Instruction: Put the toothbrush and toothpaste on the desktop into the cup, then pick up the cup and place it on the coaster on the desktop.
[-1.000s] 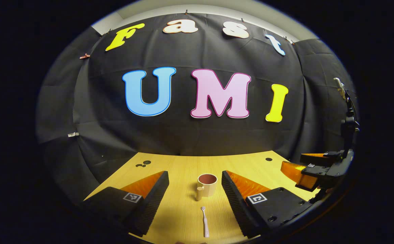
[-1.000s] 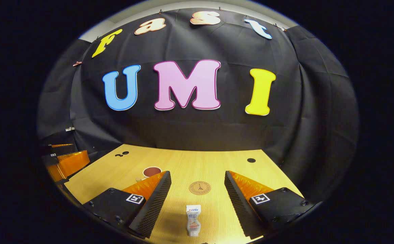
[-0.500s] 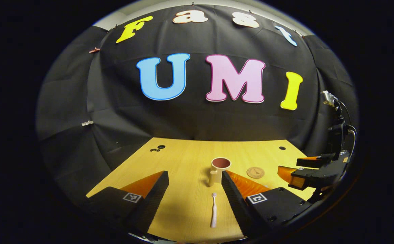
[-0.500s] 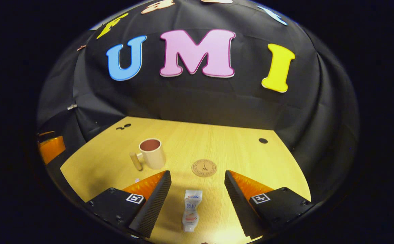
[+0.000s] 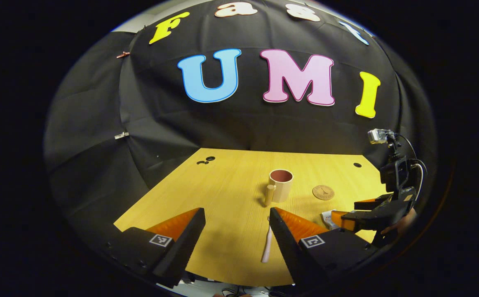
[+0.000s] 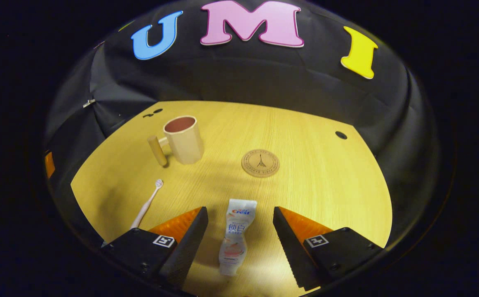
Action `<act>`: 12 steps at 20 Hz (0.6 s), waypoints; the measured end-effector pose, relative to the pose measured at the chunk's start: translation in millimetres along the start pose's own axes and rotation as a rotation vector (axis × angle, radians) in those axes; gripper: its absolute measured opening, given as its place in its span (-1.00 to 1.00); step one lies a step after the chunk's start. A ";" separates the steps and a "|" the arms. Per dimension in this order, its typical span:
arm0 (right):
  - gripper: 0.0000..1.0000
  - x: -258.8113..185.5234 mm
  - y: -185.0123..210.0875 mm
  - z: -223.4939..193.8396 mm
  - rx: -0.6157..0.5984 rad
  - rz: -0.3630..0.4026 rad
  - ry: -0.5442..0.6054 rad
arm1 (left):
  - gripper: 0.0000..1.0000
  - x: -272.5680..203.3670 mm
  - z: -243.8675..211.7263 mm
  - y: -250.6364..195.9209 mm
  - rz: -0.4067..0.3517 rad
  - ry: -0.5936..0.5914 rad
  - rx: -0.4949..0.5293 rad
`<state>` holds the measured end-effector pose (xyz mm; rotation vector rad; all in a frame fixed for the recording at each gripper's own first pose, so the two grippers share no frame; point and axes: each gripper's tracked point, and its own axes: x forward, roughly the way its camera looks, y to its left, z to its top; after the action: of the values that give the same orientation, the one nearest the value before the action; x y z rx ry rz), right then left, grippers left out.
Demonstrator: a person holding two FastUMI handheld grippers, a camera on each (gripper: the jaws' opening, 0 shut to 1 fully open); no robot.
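The right gripper (image 6: pixel 239 235), jaws apart, straddles the toothpaste (image 6: pixel 236 235), whose long axis points toward the coaster (image 6: pixel 260 163).

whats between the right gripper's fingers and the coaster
The toothpaste lies flat between the right gripper and the coaster, then bare desktop, in the right gripper view.

We see the left gripper (image 5: pixel 234 231) spread wide above the slim white toothbrush (image 5: pixel 267 244), with the beige handled cup (image 5: pixel 280 190) beyond.
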<state>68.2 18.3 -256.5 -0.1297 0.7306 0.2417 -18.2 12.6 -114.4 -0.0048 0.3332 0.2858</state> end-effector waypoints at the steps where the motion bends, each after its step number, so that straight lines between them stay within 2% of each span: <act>1: 0.95 6.1 -0.8 -9.1 -0.004 0.000 0.031 | 0.95 -1.8 -2.1 -1.8 0.006 0.008 0.003; 7: 0.96 29.3 -1.2 -42.0 0.008 0.013 0.159 | 0.94 -6.2 -21.5 -9.7 0.047 0.056 0.019; 12: 0.92 39.0 -10.1 -54.1 0.040 -0.021 0.219 | 0.95 0.5 -30.2 -25.5 0.023 0.107 -0.042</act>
<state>64.1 4.5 -322.4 -0.1270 0.9512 0.1942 -20.4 -13.2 -144.2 -0.0582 0.4334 0.3159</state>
